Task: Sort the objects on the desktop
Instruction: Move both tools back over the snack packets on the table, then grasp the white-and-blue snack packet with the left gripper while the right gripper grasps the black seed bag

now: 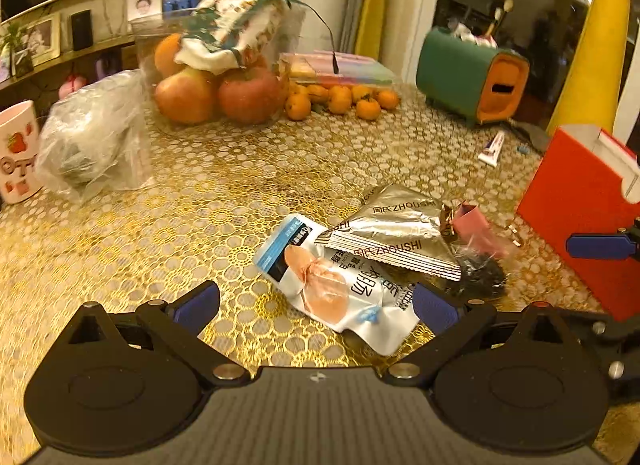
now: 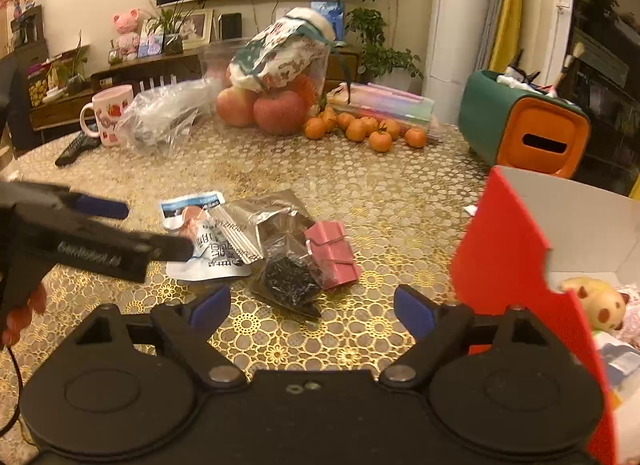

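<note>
A small heap lies on the gold-patterned table (image 1: 160, 245). It holds a white snack pouch (image 1: 332, 285) (image 2: 200, 243), a silver foil packet (image 1: 396, 233) (image 2: 264, 221), a pink packet (image 1: 476, 229) (image 2: 332, 255) and a clear bag of black bits (image 1: 480, 273) (image 2: 290, 277). My left gripper (image 1: 316, 309) (image 2: 148, 229) is open, with the white pouch lying between its fingers; the pads do not press it. My right gripper (image 2: 312, 307) is open just short of the black-bits bag, holding nothing. A red box (image 2: 512, 265) (image 1: 580, 217) stands open to the right.
At the back stand a bag of apples (image 1: 224, 93), loose mandarins (image 1: 340, 99), a green and orange box (image 1: 468, 73), a pink mug (image 1: 16, 149) and a crumpled clear bag (image 1: 92, 137). A small tube (image 1: 492, 149) and a remote (image 2: 76, 149) lie on the table. A toy (image 2: 600, 301) sits in the red box.
</note>
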`<act>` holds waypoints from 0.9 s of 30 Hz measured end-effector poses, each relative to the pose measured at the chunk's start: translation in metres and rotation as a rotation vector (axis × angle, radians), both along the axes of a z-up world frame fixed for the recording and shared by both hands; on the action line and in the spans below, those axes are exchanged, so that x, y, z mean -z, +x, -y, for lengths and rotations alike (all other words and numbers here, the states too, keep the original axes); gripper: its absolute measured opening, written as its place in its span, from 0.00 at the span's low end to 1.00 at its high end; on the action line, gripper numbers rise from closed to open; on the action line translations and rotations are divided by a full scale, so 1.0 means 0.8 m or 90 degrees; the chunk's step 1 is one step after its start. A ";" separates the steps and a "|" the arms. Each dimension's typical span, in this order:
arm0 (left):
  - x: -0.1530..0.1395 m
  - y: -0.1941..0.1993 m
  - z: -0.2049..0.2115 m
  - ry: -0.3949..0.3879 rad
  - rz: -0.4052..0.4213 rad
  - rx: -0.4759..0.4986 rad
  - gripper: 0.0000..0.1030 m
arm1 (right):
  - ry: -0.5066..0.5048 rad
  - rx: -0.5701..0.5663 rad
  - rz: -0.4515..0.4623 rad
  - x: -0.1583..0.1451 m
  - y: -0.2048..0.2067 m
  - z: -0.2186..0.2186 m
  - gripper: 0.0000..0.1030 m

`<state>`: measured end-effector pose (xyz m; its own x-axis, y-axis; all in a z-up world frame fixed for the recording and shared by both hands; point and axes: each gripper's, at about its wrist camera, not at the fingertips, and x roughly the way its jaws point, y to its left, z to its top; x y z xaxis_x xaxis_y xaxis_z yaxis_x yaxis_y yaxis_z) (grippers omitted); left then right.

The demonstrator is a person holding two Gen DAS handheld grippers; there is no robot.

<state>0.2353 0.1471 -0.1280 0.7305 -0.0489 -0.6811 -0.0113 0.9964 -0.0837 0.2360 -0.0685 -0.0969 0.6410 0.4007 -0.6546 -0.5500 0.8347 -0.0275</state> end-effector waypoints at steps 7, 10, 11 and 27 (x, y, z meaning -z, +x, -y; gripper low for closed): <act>0.008 0.025 0.003 0.022 -0.010 0.071 1.00 | -0.010 -0.019 -0.011 0.015 0.008 -0.016 0.81; 0.013 0.038 -0.003 0.017 -0.018 0.073 1.00 | -0.015 -0.024 -0.014 0.020 0.012 -0.021 0.80; 0.015 0.041 -0.005 0.010 -0.022 0.073 1.00 | -0.015 -0.024 -0.015 0.021 0.013 -0.022 0.80; 0.026 0.048 0.002 0.001 0.000 0.110 0.98 | -0.008 0.013 -0.041 0.045 0.041 -0.035 0.63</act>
<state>0.2734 0.1454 -0.1487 0.7116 -0.1732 -0.6809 0.1607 0.9836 -0.0823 0.2690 -0.0406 -0.1332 0.6049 0.3804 -0.6996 -0.5344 0.8452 -0.0026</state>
